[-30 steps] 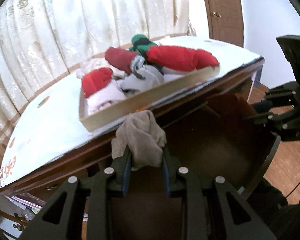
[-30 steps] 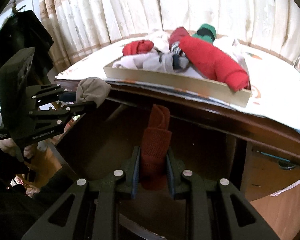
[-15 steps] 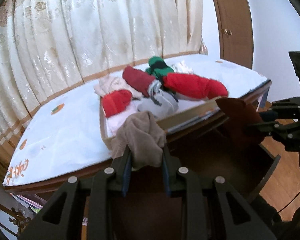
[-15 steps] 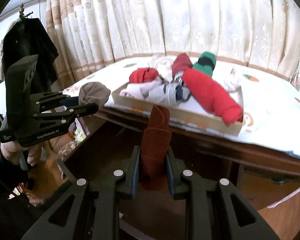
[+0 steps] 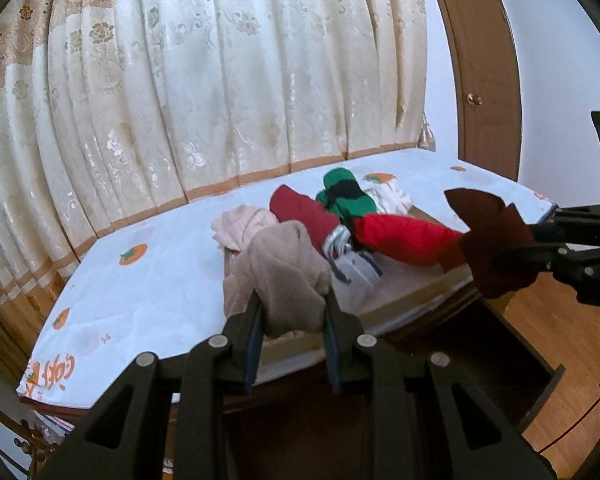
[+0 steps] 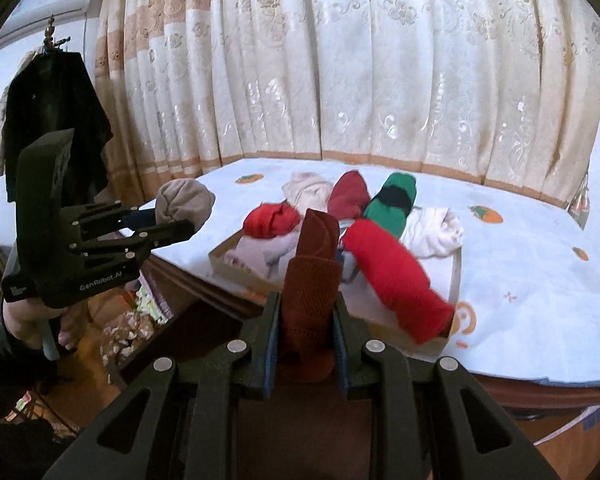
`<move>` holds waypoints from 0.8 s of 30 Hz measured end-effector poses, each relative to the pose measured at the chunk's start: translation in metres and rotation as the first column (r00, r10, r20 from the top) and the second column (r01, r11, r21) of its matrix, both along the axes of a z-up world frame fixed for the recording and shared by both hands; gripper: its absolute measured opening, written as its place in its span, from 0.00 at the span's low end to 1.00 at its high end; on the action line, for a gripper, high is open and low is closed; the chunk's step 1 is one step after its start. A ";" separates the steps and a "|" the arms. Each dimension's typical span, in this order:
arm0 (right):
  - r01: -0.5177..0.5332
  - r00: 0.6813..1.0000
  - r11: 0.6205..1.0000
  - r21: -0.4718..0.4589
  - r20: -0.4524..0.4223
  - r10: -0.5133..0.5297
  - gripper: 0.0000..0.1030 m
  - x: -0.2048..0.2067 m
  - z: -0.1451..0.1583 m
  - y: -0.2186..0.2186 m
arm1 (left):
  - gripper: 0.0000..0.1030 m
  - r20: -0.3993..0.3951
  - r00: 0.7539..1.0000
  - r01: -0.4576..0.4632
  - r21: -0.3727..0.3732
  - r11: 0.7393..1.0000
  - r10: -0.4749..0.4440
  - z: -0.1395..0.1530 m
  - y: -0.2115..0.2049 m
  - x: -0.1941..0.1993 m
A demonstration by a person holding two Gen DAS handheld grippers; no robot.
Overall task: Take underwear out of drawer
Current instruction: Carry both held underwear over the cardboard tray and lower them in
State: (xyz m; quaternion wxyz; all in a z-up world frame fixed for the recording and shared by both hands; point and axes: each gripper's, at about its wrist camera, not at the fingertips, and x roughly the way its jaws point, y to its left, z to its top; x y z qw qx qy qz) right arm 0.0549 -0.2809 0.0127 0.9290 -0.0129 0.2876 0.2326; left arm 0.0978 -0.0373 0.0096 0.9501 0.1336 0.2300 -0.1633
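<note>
My left gripper [image 5: 292,312] is shut on a beige rolled underwear [image 5: 284,276], held above the desk's front edge; the same gripper [image 6: 168,224] and beige roll [image 6: 184,200] show at the left of the right wrist view. My right gripper [image 6: 306,320] is shut on a dark red rolled underwear [image 6: 312,272], also seen as the dark red roll [image 5: 492,248] at the right of the left wrist view. The open brown drawer [image 5: 480,360] lies below both grippers. On the desk stands a shallow cardboard tray [image 6: 452,276] with several rolled garments, red, maroon, green and white.
A white cloth with orange fruit prints [image 5: 140,292] covers the desk top. Cream patterned curtains [image 6: 340,60] hang behind it. A brown door [image 5: 476,80] is at the right, dark clothes on a rack [image 6: 52,120] at the left. A person's hand [image 6: 20,320] holds the left gripper.
Both grippers have risen out of the drawer with their rolls still clamped. The desk top and tray now sit lower in both views, and more curtain shows.
</note>
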 end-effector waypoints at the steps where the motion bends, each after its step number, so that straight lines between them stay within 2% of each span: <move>1: 0.005 1.000 1.000 -0.001 0.004 -0.005 0.25 0.004 0.002 -0.001 | 0.24 0.005 1.000 -0.001 0.000 1.000 0.001 0.002 -0.001 0.003; 13: 0.046 0.999 0.999 -0.008 0.001 -0.046 0.25 0.057 0.009 -0.003 | 0.24 0.023 1.000 0.000 -0.005 1.000 0.000 0.019 -0.016 0.040; 24: 0.049 0.999 0.998 -0.028 -0.021 -0.050 0.25 0.096 0.009 0.004 | 0.24 -0.025 0.999 -0.019 -0.006 1.000 0.019 0.010 -0.022 0.074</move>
